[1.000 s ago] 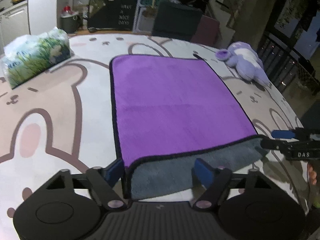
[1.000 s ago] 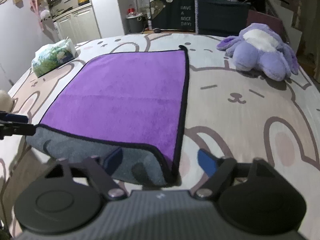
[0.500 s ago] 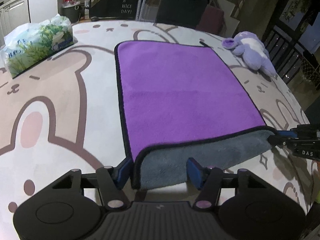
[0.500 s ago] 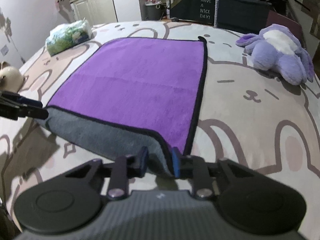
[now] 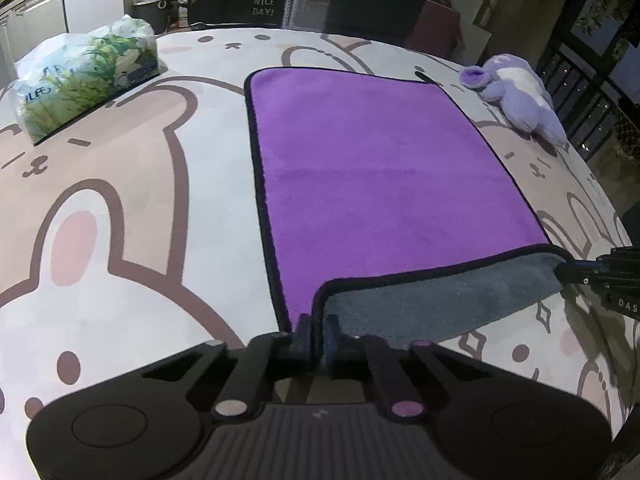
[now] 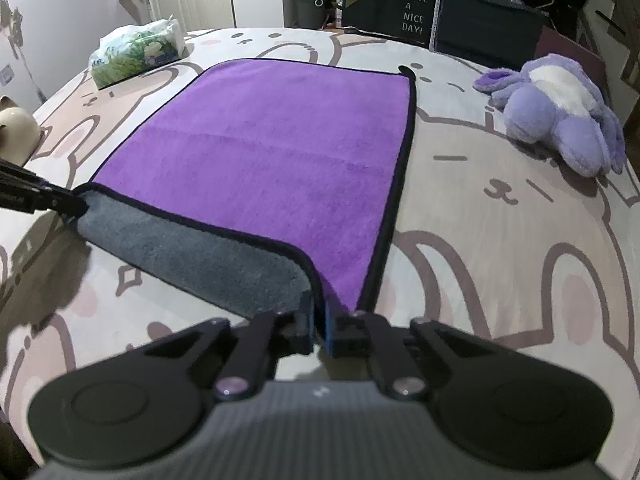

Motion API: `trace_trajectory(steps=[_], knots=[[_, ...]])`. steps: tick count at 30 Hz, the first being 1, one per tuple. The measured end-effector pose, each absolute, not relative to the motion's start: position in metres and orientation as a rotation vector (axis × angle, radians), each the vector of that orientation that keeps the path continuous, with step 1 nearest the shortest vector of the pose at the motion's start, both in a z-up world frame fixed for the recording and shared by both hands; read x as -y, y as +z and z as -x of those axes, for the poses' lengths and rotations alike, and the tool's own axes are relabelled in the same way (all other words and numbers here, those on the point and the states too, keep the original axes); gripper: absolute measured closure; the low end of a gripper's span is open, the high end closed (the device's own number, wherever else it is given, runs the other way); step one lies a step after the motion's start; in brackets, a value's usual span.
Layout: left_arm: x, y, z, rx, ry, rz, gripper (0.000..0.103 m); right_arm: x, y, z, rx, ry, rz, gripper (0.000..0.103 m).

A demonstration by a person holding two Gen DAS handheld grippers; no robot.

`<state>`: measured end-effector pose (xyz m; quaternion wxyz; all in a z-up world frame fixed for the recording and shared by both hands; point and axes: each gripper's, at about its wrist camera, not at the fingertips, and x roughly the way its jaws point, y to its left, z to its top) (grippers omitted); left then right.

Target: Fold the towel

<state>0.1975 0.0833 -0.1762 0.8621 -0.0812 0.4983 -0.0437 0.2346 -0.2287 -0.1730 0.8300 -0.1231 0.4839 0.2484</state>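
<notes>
A purple towel (image 5: 376, 176) with a black hem and grey underside lies flat on the bunny-print table; it also shows in the right wrist view (image 6: 272, 152). Its near edge is lifted and turned up, showing grey. My left gripper (image 5: 318, 334) is shut on the towel's near left corner. My right gripper (image 6: 318, 324) is shut on the near right corner. Each gripper shows in the other's view, pinching its corner: the right one (image 5: 576, 270), the left one (image 6: 68, 202).
A tissue pack (image 5: 84, 76) lies at the far left of the table. A purple plush rabbit (image 6: 560, 116) lies at the far right. A cream rounded object (image 6: 16, 128) sits at the left table edge. Bins and a dark sign board stand beyond the table.
Both grippers went from open around the near corners to shut on them. The near edge has lifted and the grey underside shows more.
</notes>
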Motion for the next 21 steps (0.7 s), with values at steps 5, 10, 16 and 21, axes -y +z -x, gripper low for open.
trace_trajectory(steps=[5,10,16,21], knots=[[-0.082,-0.166,-0.195,-1.003,-0.083,0.149,0.098,0.23,-0.164,-0.234,-0.987,0.524,0.254,0.098],[-0.085,-0.145,-0.199,-0.912,-0.064,0.16,0.098,0.232,-0.151,-0.238,-0.939,0.513,0.235,0.098],[-0.086,-0.118,-0.204,-0.805,-0.04,0.161,0.098,0.232,-0.13,-0.25,-0.856,0.485,0.198,0.098],[-0.087,-0.097,-0.217,-0.721,-0.01,0.164,0.098,0.229,-0.11,-0.267,-0.782,0.454,0.156,0.098]])
